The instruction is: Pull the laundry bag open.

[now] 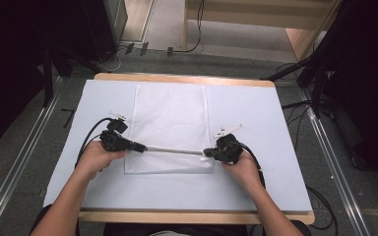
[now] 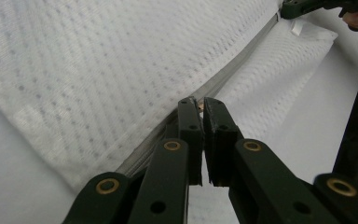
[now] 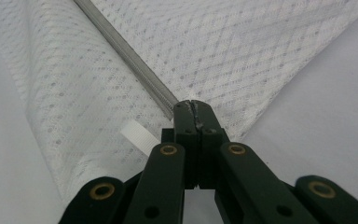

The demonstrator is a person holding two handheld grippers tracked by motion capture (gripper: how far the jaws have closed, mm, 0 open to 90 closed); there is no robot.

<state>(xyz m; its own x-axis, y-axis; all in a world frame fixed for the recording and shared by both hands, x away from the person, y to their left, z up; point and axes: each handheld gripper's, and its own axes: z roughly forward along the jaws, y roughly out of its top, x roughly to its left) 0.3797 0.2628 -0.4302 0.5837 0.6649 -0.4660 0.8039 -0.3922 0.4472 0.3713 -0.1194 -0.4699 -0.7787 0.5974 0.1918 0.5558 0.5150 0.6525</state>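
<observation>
A white mesh bag [image 1: 170, 118] lies flat on the white-covered table [image 1: 261, 123]. A grey zipper [image 1: 174, 150] runs across it near its front edge. My left gripper [image 1: 141, 147] is at the zipper's left end, shut on a small metal zipper pull [image 2: 199, 106] between its tips [image 2: 199, 102]. My right gripper [image 1: 205, 153] holds the zipper's right end, jaws shut on the zipper tape [image 3: 135, 60] at their tips [image 3: 193, 106]. A white ribbon tag [image 3: 139, 136] sticks out of the bag beside the right jaws. The mesh [image 2: 98, 70] is lifted slightly along the zipper line [image 2: 242, 60].
The table's wooden edge [image 1: 187, 78] shows at the back and front. Black cables [image 1: 91, 132] trail from both grippers. Dark stands [image 1: 320, 83] and metal floor rails [image 1: 24, 162] flank the table. Bare white cover lies left, right and in front of the bag.
</observation>
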